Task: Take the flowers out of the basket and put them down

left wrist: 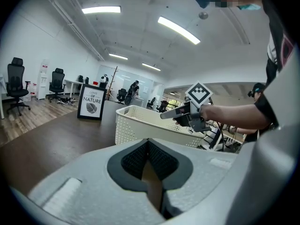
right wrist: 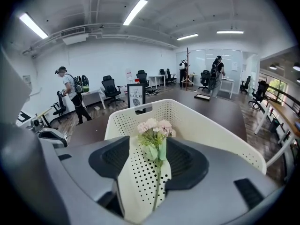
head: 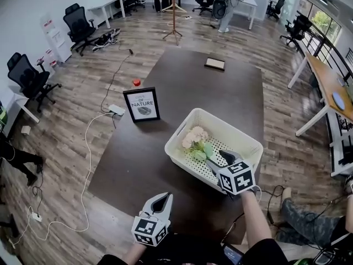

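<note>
1. Left gripper: low over the near edge of the tabletop, well apart from the basket. Its jaws are together with nothing in them. Leave it parked; the basket looks steady enough without bracing.
2. Flowers: still in the basket, lying on the perforated floor towards its left side. The heads point away from the person and the stem trails back towards the right gripper.
3. Right gripper: inside the basket over the near rim and pitched down. In the right gripper view its jaws stand apart with the stem running up the middle between them. The pads are not on it yet, so nothing is held.
4. Step in hand is the grasp, I'd say. To do it well:
   - Keep the stem centred and go a bit lower, so the pads meet the stem and not the leaves.
   - Close just below the leaves, not on the thin tail end, or the heads will droop and swing.
   - Close gently: the stem is thin and could slip or kink.
   - Lift straight up clear of the rim before moving sideways, then lay the bunch down on bare tabletop.
5. Look of the flowers: one small bunch of pale pink blooms clustered at the top, with a few light green leaves under them and a single thin green stem. It looks light and floppy, probably artificial.
</note>
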Available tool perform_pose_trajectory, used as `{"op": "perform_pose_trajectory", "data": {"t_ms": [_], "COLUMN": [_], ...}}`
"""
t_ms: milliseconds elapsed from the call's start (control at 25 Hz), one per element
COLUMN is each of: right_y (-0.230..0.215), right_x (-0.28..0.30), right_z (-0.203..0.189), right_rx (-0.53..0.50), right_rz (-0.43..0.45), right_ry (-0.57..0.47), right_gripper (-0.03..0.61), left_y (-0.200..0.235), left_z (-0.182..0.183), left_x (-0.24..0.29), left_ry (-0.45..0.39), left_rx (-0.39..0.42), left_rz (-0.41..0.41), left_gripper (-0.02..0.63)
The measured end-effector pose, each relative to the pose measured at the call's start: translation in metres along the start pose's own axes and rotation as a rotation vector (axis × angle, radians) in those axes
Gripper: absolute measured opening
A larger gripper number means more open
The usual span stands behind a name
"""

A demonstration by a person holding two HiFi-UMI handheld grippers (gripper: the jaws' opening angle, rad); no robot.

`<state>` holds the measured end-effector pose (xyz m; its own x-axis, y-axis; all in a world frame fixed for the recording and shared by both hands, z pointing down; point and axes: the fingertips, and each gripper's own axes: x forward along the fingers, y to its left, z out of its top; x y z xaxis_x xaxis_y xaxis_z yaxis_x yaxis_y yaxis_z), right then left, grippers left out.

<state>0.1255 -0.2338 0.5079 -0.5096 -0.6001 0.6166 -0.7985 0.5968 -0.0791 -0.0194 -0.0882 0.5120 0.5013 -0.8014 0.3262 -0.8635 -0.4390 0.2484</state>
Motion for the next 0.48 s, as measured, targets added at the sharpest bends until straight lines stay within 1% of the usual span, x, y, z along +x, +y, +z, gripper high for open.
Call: {"op": "perform_pose_trajectory", "data": {"t_ms": [200,480], "right_y": [-0.002,-0.005], "right_x": [0.013,0.035], "right_z": [-0.005,-0.010], "right_rx": [0.009,-0.032], "right_rz": [0.012,0.007], "right_ry": [0.029,0.071], "right_gripper": [0.267,0.268], "left_y": [0.004,0.012], "left_z": [-0.007,-0.006], "left_x": [-0.002,0.000], "left_ry": [0.024,0.016], "left_rx": [0.029,0.007], "left_rz": [0.011,0.038], "left_gripper": [0.009,0.009]}}
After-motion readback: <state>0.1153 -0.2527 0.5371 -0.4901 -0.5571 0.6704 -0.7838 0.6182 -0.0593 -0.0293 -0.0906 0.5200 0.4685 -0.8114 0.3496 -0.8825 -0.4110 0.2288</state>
